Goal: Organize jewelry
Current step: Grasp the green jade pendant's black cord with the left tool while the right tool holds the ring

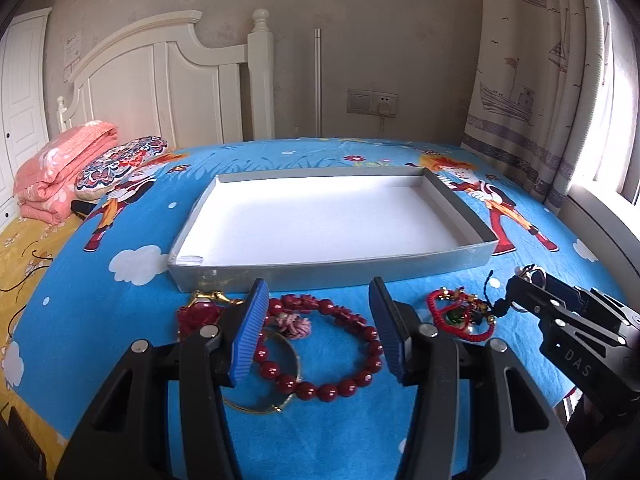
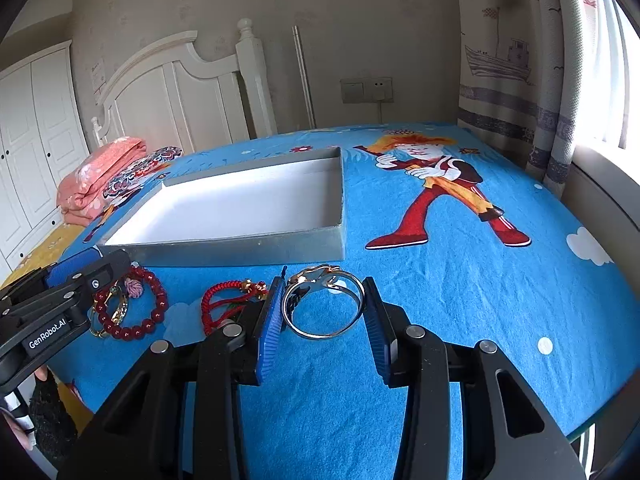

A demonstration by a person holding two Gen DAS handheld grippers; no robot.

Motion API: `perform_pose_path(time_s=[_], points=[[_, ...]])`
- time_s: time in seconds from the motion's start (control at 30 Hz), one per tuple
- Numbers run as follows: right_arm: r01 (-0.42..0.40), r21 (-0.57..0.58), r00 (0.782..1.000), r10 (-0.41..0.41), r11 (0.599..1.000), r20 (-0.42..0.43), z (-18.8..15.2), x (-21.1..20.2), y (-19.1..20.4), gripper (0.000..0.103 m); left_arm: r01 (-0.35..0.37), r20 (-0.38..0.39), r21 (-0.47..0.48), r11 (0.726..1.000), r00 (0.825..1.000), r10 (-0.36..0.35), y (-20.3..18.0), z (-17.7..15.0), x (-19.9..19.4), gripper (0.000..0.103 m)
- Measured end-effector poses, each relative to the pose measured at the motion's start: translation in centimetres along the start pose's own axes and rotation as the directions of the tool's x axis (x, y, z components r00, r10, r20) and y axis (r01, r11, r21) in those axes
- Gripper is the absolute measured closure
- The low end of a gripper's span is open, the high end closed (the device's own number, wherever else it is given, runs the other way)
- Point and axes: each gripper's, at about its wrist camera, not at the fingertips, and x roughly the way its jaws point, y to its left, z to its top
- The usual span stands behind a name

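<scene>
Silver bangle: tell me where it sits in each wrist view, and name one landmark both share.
Left wrist view: silver bangle at far right, clamped at the tip of the right gripper, beyond the red cord bracelet.
Right wrist view: bangle at centre, pressed between the gripper's blue pads.
Shared landmark: grey tray with a white floor.

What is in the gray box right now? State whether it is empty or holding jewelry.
Empty. Both wrist views show the gray box with only its bare white floor; the red bead bracelet and other pieces lie on the bedsheet in front.
</scene>
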Motion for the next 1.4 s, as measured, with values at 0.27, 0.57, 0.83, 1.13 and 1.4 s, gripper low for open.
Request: perform_pose_path(time_s=[0.27, 0.57, 0.83, 1.13, 1.4], points=[[0.044, 0.024, 0.998, -0.043, 0.999, -0.036, -1.4, -0.4, -2.3, 0.064, 0.091, -0.052, 0.072, 0.993, 0.995, -0.087, -5.2, -0.9, 1.8, 0.052], [0.041, 0.02, 0.999, -0.041, 0.999, -0.019, -1.7, -0.7, -3.4, 0.065, 0.113, -0.094, 0.084, 0.99, 0.99, -0.105, -6.9, -1.2, 3.0, 0.052], [0.081, 0.085, 0.996, -0.085, 0.993, 0.037, -0.8, -2.0, -5.3, 0.065, 0.211, -0.089, 0.138, 0.968, 0.976, -0.2, -9.7, -0.8, 1.9, 0.055], [0.118, 0.126, 0.99, -0.127, 0.985, 0.06, -0.8, -3.6, -8.0, 0.065, 0.288, -0.122, 0.213, 0.934, 0.956, -0.267, -14.6, -1.1, 2.8, 0.064], [0.117, 0.149, 0.991, -0.125, 0.982, 0.047, -1.1, -3.4, -8.9, 0.065, 0.179, -0.138, 0.274, 0.945, 0.98, -0.146, -16.1, -1.9, 5.1, 0.09]])
